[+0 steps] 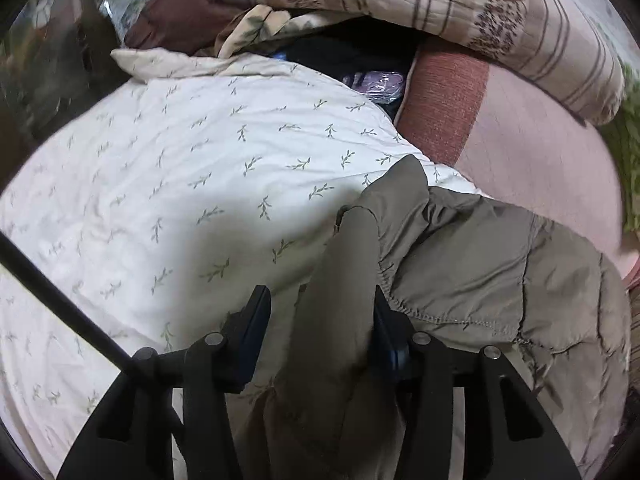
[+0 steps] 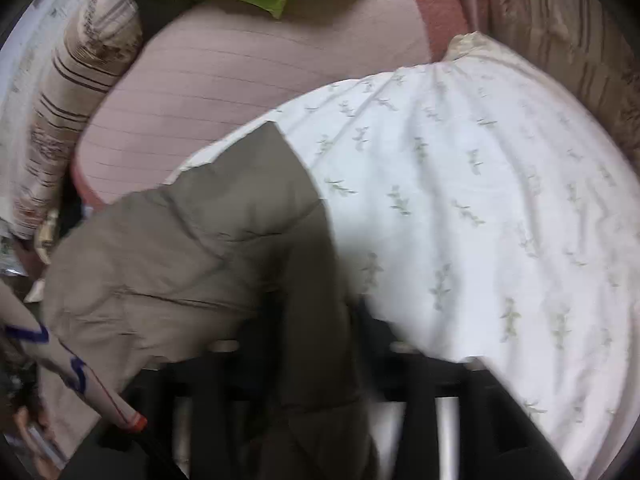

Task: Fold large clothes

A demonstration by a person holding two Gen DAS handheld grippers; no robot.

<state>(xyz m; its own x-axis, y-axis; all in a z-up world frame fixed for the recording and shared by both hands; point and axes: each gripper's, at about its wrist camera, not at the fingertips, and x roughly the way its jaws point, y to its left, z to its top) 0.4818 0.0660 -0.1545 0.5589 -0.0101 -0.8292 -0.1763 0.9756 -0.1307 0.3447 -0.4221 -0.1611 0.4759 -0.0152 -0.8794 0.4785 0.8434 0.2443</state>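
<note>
Lying on the leaf-print duvet [image 1: 180, 184], lower right in the left wrist view, the olive jacket [image 1: 480, 264] runs between both grippers' fingers. Left gripper [image 1: 320, 312] looks released; right gripper [image 2: 296, 344] blurred, cannot tell. Slippery fabric could slide free.

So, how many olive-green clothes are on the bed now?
1: a single olive-green jacket lies on the white leaf-print quilt, by the pink sheet. One strip of it runs between the left claw's fingers. More clothes may be hidden out of view.
</note>
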